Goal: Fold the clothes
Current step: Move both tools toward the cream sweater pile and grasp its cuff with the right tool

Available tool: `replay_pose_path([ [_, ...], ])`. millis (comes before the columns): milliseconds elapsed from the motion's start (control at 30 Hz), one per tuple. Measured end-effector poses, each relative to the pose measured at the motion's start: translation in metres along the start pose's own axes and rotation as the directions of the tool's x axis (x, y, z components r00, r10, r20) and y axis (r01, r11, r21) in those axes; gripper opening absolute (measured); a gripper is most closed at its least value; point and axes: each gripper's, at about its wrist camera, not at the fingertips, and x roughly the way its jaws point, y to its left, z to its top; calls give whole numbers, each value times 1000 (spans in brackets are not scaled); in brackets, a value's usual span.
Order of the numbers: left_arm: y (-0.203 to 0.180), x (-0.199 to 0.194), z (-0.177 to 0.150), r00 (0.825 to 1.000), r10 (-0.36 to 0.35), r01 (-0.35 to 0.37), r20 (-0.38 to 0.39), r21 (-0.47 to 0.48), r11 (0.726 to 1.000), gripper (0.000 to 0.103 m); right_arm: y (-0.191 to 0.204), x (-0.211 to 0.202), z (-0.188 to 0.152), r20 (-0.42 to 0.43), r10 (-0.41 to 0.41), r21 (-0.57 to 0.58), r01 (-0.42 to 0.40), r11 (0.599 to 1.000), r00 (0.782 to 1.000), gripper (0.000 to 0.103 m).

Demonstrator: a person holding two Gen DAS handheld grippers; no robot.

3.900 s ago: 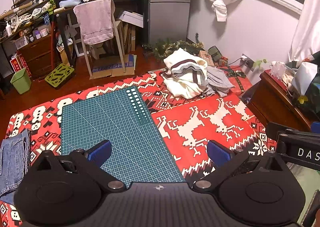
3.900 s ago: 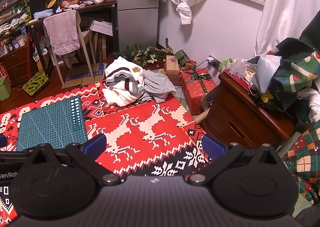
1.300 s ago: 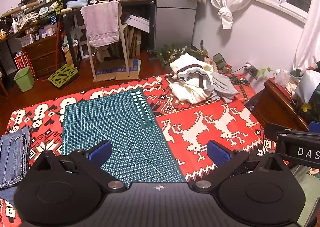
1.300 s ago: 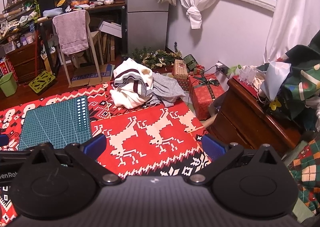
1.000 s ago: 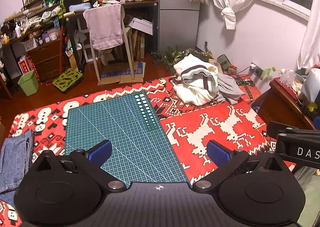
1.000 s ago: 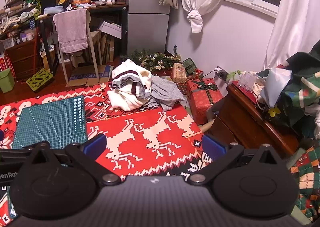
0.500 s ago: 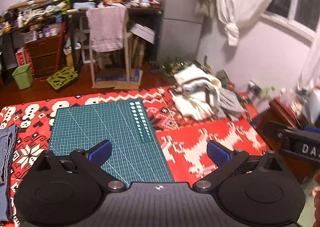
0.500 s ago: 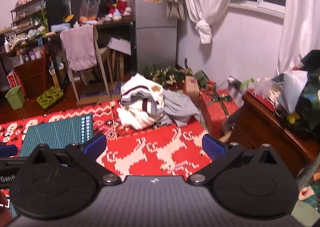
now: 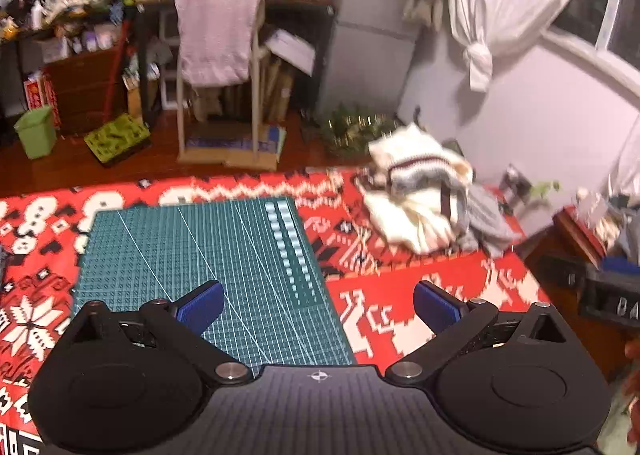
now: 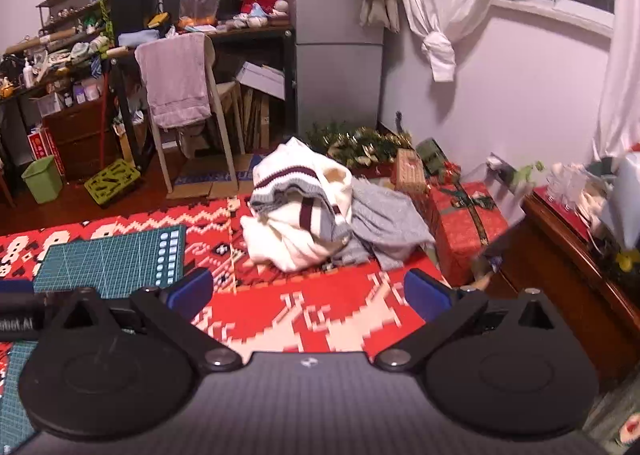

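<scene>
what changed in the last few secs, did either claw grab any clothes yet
No grab. Both views have tilted up and swung, with the left claw and right claw open and empty as before. In the right wrist view the clothes pile now looks closer and more central. The pile, the green cutting mat and the red blanket lie as they did.

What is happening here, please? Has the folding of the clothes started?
Not yet. A person holds two grippers above a red patterned blanket, and both are open and empty. The left gripper hovers over a green cutting mat. The right gripper points toward a crumpled pile: a white striped sweater with a grey garment beside it, touching. Neither gripper touches the clothes, so nothing is folded at this moment.
</scene>
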Motion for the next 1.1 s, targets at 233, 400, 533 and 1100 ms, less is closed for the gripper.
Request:
replay_pose_path([
  [233,9,35,4,998,60,-60,10,50,997,97,6,54,7,22,-37,-70,38,997,999,103],
  [400,17,56,13,1000,-15,15,9,26,1000,97,9,92,15,20,1,-133,2,991,1000,103],
  [533,22,71,17,995,-61,66,76,-61,996,97,9,120,23,45,29,-166,-21,986,999,102],
  [1100,24,130,40,975,-220,218,-15,-95,971,97,0,239,40,-6,10,-257,-11,966,1000,38],
])
